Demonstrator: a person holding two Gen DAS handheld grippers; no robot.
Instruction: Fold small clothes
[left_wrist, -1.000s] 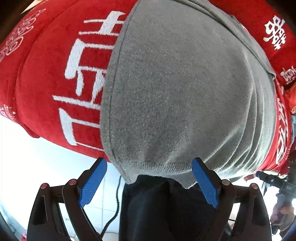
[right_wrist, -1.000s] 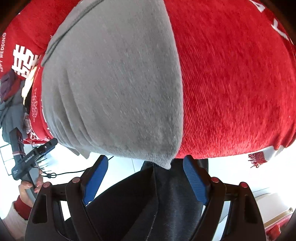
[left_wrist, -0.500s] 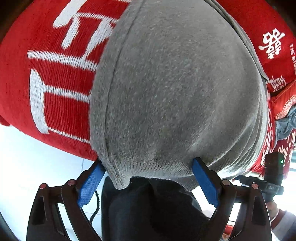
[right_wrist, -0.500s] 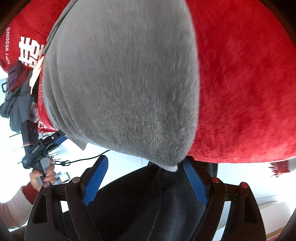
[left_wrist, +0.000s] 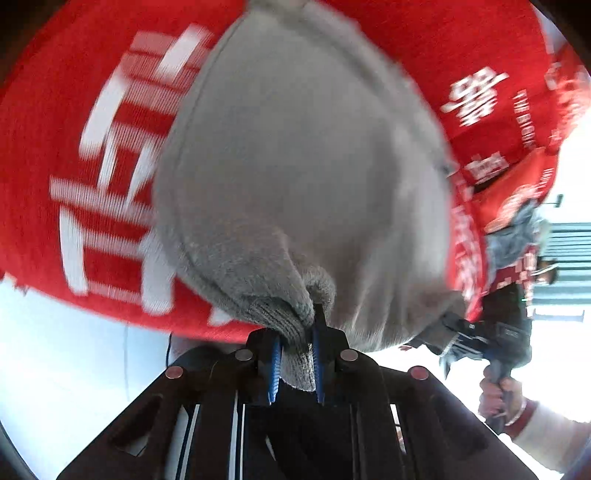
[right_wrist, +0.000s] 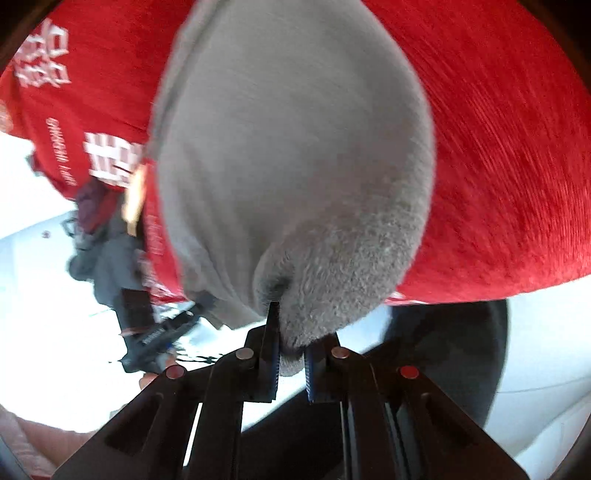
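Two wrist views of one moment in the folding of a small grey garment (left_wrist: 295, 166), which lies spread on a red cloth (left_wrist: 74, 110) printed with white characters. The near hem hangs just past the cloth's front edge, toward the person.

Left view: the left gripper (left_wrist: 295, 365) is closing its jaws, and the blue pads (left_wrist: 275, 369) already pinch a bunched corner of the ribbed hem between them. The fabric rises in a small peak above the tongs, a sign that the grip takes the material itself and not the red cloth beneath. At right, a hand (left_wrist: 498, 395) with a pale sleeve holds the dark body of the other tool at the opposite corner.

Right view: the right gripper (right_wrist: 291, 362) has its jaws drawn together on the other near corner of the same garment, with a tuft of grey fleece showing between the pads (right_wrist: 310, 373). Whether both layers of the hem are caught cannot be judged, since motion blur softens the edge. The opposite tool (right_wrist: 162, 332) appears at lower left.

The two grips sit at the two ends of one hem. This placement is presumably chosen so that the edge can be lifted level and carried over the far part of the garment as a single straight fold. A grip taken nearer the middle would let the corners sag.
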